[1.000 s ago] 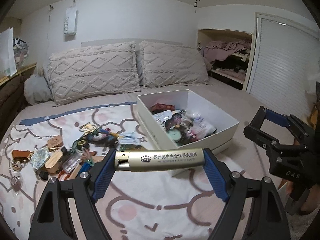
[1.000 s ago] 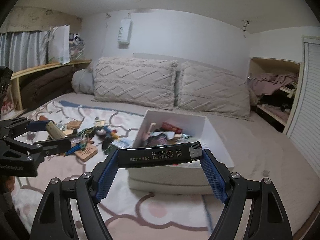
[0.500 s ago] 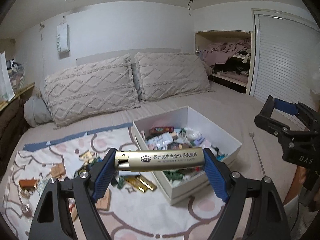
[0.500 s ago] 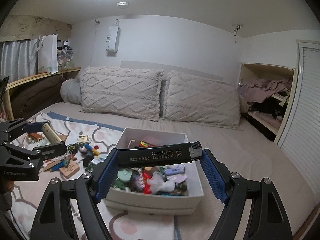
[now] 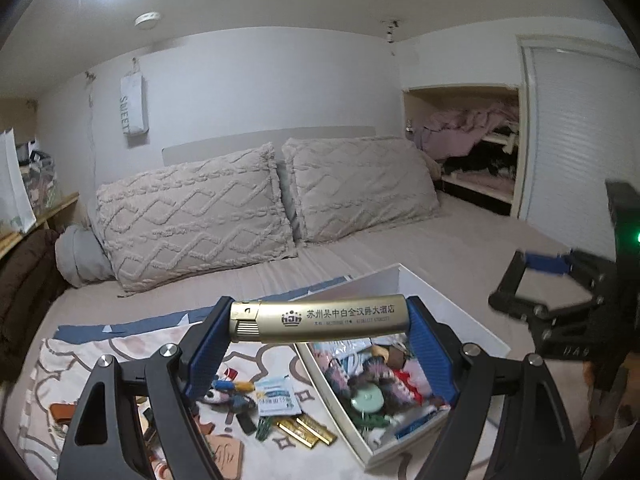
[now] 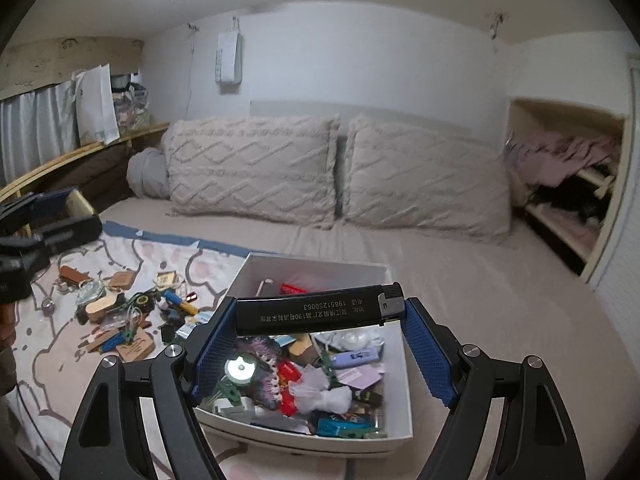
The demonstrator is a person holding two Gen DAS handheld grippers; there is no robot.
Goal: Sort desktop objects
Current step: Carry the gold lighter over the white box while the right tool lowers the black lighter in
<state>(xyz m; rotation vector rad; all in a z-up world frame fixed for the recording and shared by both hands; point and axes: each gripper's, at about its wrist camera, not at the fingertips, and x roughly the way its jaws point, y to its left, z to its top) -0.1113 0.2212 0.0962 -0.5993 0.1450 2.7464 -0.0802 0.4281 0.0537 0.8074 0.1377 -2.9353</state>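
Left wrist view: the left gripper (image 5: 320,320) is held raised and tilted downward over the bed. A gold lighter (image 5: 319,317) is clamped lengthwise between the wide-set blue pads (image 5: 427,350), end to end. The white box (image 5: 472,332) lies below at 5 o'clock, loose clutter (image 5: 276,404) at 7 o'clock on the patterned blanket (image 5: 64,364). The right gripper (image 5: 548,280) is seen at 3 o'clock.

Right wrist view: the right gripper (image 6: 318,312) is angled down above the white box (image 6: 312,266). A black lighter (image 6: 319,309) is gripped lengthwise between its pads. Clutter (image 6: 120,308) is spread at 9 o'clock.
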